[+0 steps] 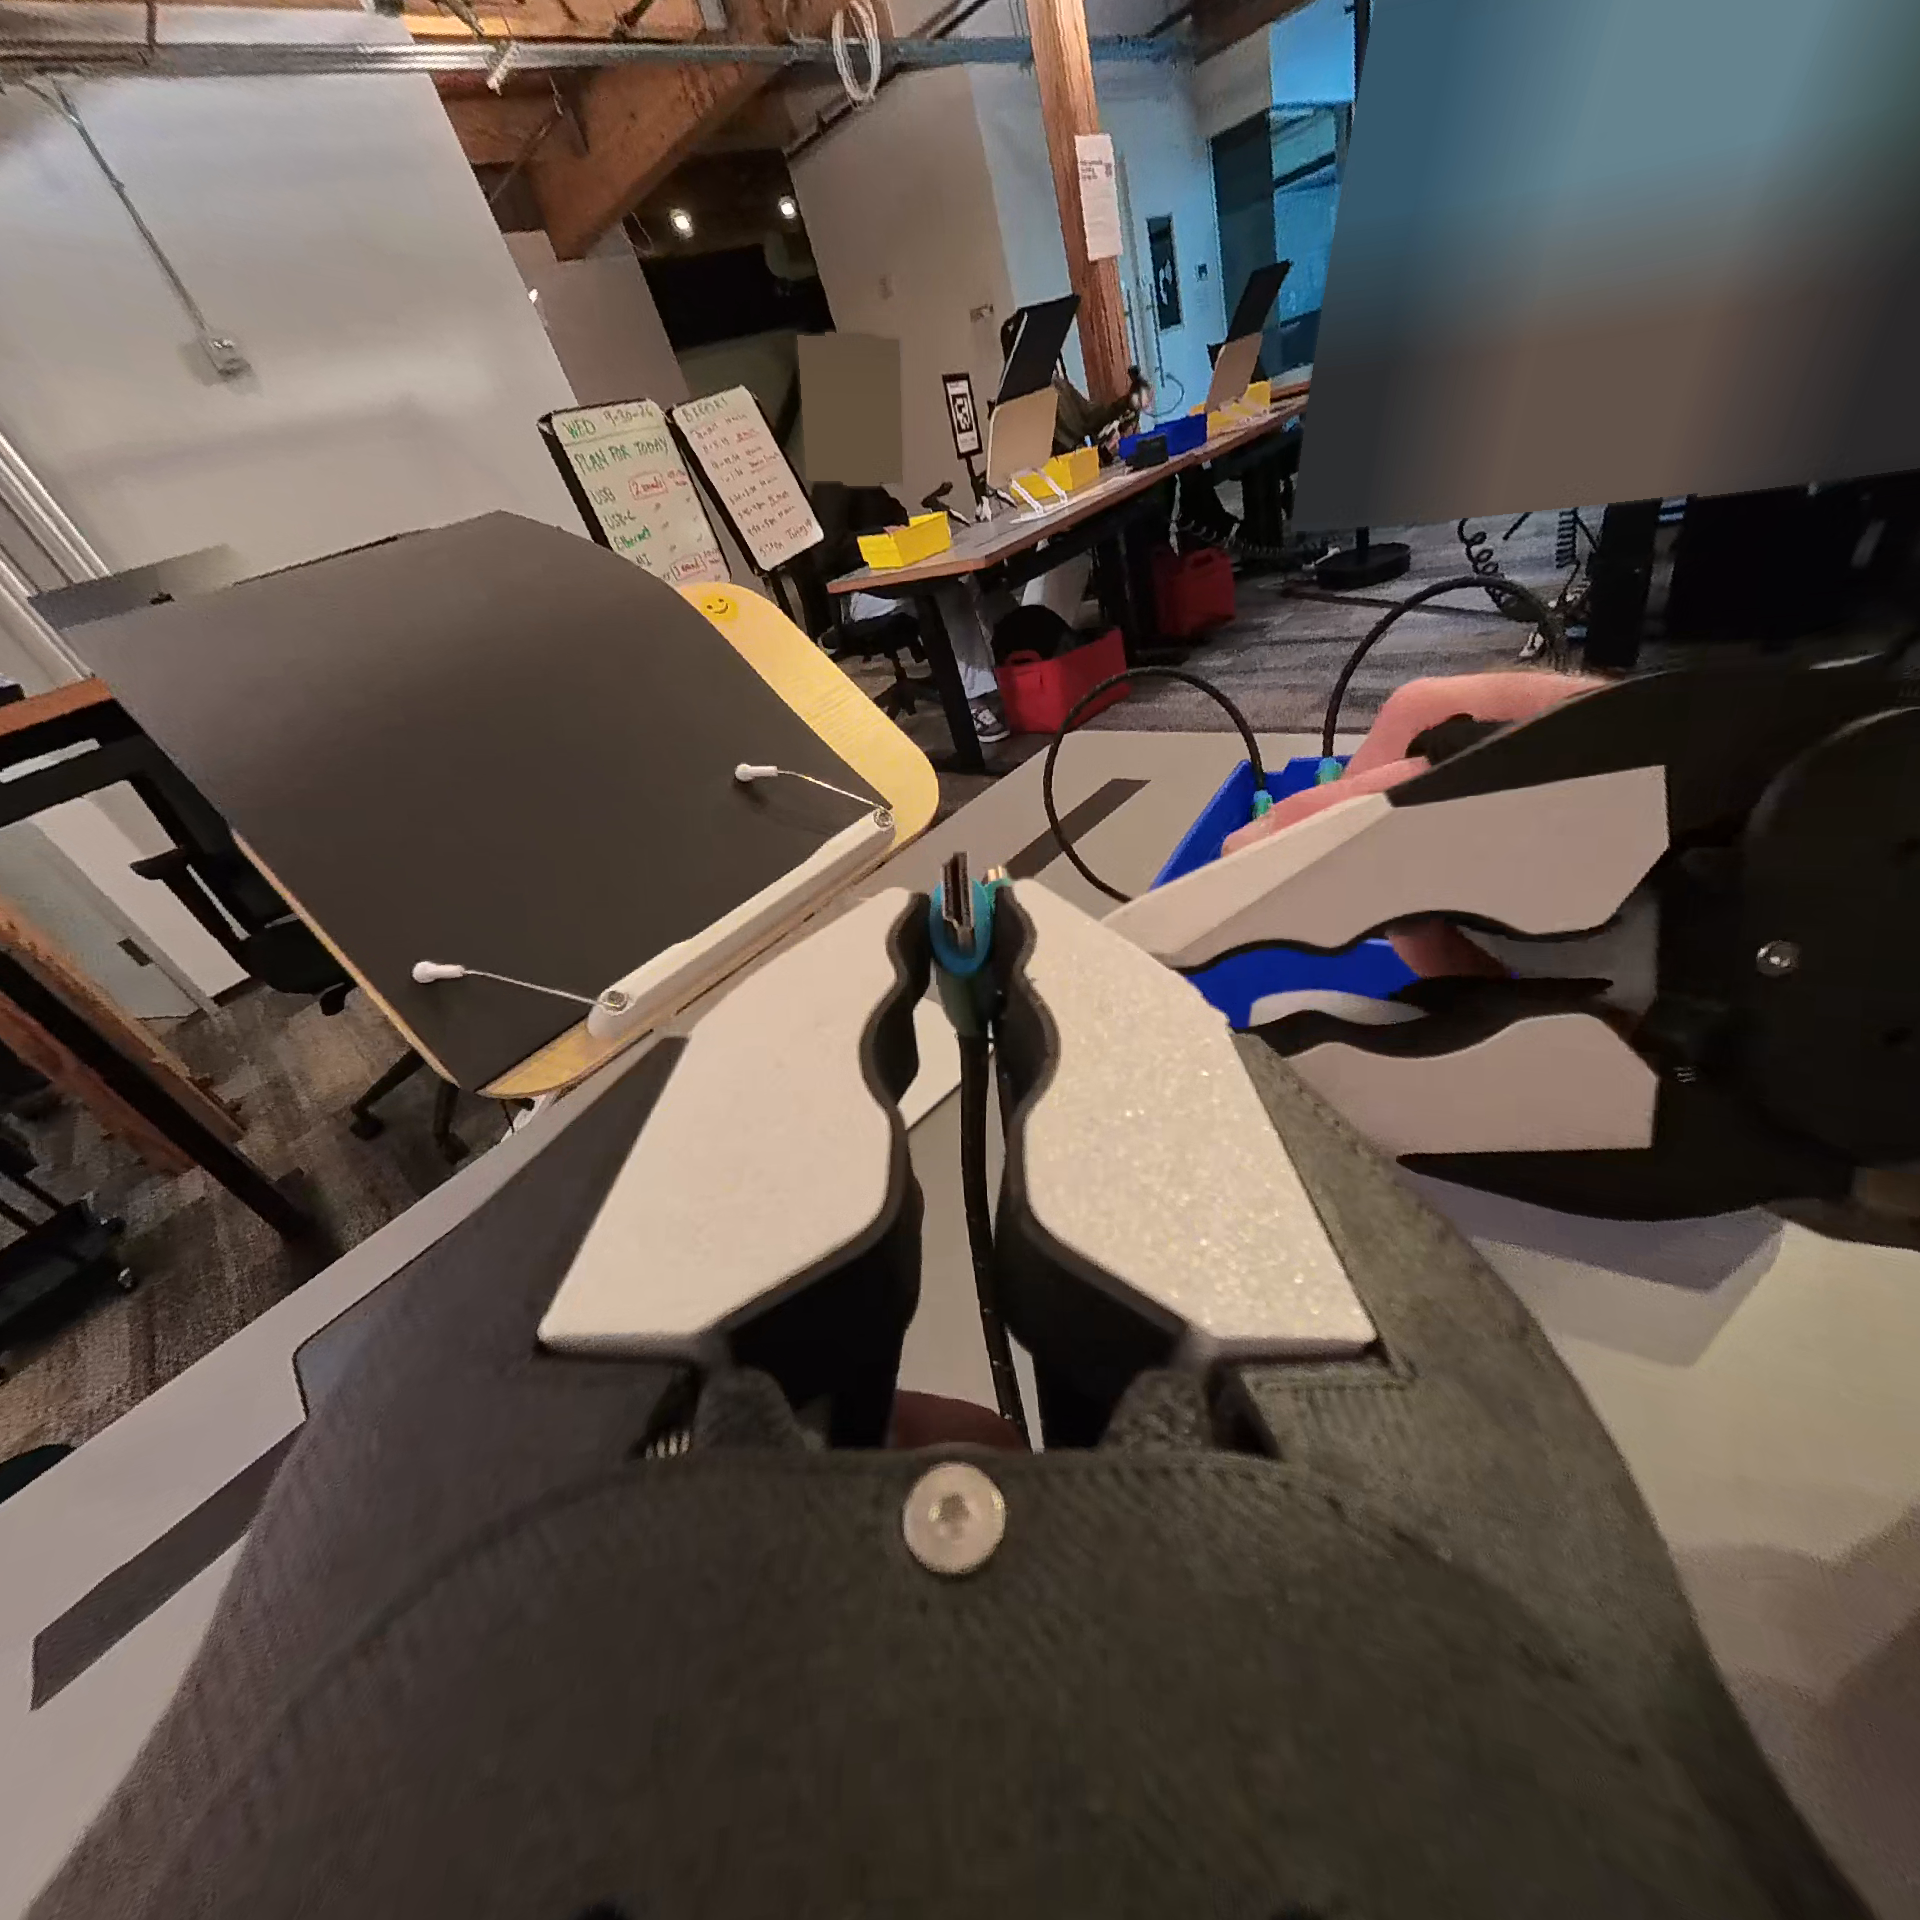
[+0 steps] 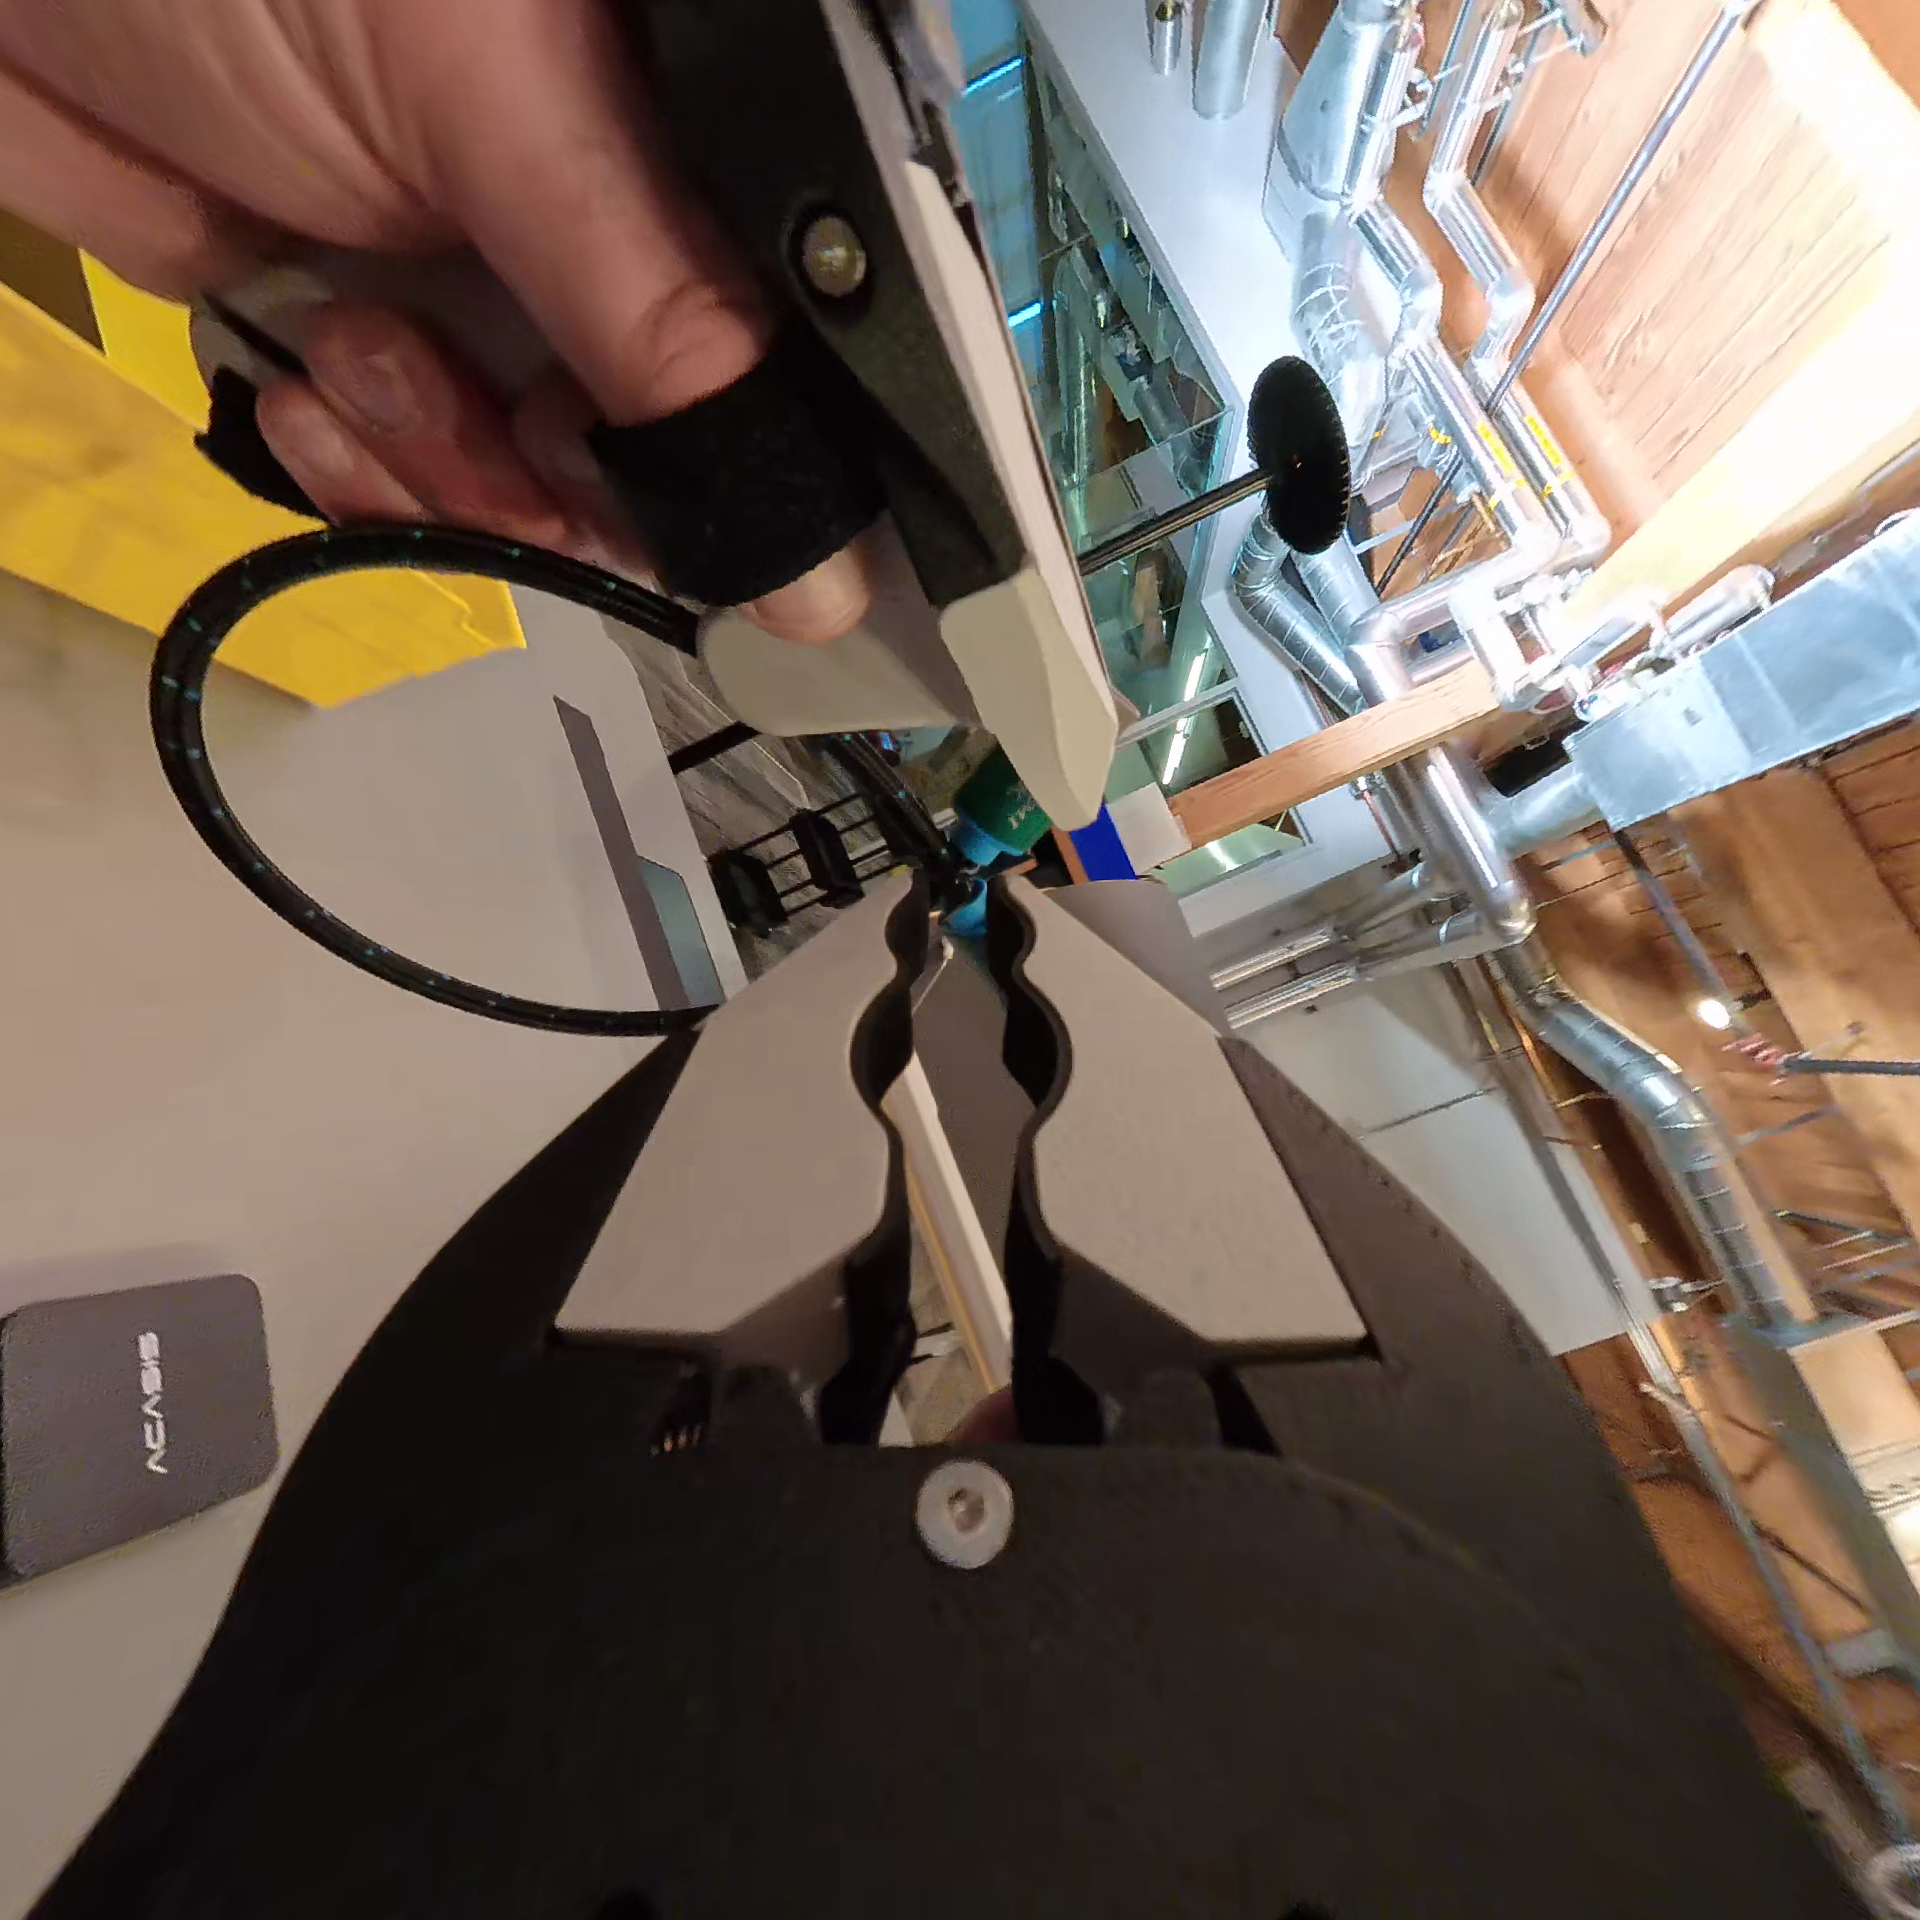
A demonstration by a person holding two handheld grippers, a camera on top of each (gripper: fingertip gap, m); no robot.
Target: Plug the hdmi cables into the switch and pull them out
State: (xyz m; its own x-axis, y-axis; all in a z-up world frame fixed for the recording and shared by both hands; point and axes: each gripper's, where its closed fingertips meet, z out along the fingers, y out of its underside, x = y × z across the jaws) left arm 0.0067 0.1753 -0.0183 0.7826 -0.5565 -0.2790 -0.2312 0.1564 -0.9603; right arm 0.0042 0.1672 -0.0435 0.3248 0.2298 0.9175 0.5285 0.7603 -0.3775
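– Left gripper (image 1: 961, 928), how is it seen?
– It is seen clenched on the hdmi plug (image 1: 954, 896). The metal tip is pointed forward past the fingertips, and the black braided cable (image 1: 982, 1195) is run back between the fingers.
– And the right gripper (image 2: 956, 906)?
– Its fingers are held narrowly parted, close beside the left one. The teal end of the plug is seen just at its tips, but whether anything is pinched cannot be told.
– Where is the switch (image 2: 135, 1423) found?
– It is laid flat on the grey table (image 2: 312, 1122), well apart from both grippers, with nothing seen plugged in. A loop of the cable is arched above the tabletop.
– What else is nearby?
– A blue bin (image 1: 1216, 842) is set behind the right gripper, with more green-ended cables in it. A yellow bin (image 2: 125, 499) is seen beyond the loop.
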